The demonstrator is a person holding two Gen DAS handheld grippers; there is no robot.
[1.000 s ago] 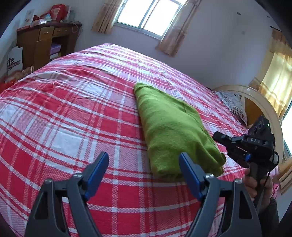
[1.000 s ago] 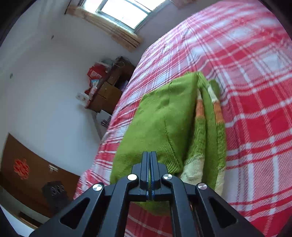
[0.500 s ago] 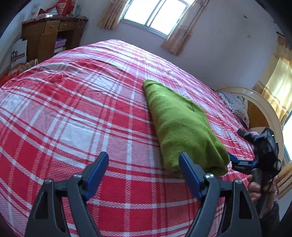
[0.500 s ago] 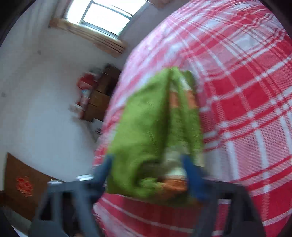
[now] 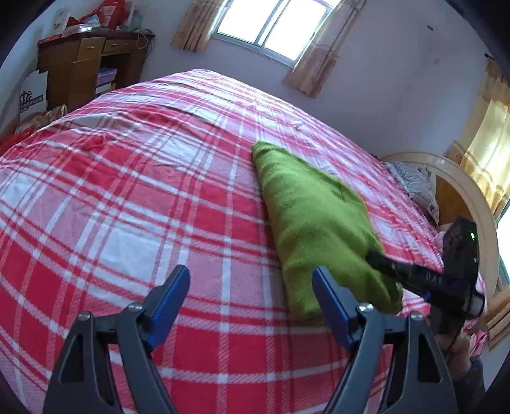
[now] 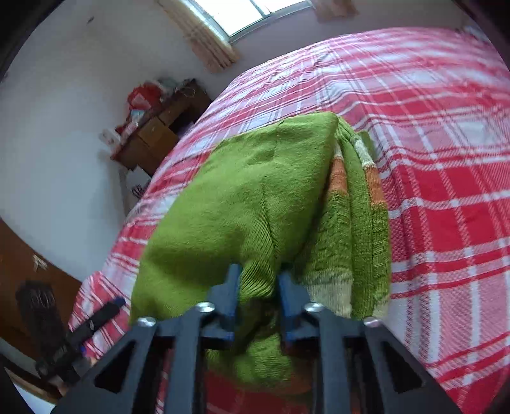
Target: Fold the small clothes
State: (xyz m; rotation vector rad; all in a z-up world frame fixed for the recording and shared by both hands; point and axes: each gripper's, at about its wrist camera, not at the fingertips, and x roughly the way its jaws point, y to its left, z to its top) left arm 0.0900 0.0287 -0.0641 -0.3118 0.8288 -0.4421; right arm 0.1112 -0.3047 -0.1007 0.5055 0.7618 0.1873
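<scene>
A folded green knitted sweater with orange and cream stripes lies on the red plaid bed. It also shows in the right wrist view. My right gripper is shut on a thick fold at the sweater's near end; it shows in the left wrist view touching the sweater's right edge. My left gripper is open and empty, above the bedspread just left of the sweater's near end.
A wooden dresser with clutter stands at the far left by the wall. A window with curtains is behind the bed. A round beige headboard and a pillow are at the right.
My right gripper opened, moved onto the sweater's near end and closed on a fold of it. My left gripper stayed open and shifted slightly.
</scene>
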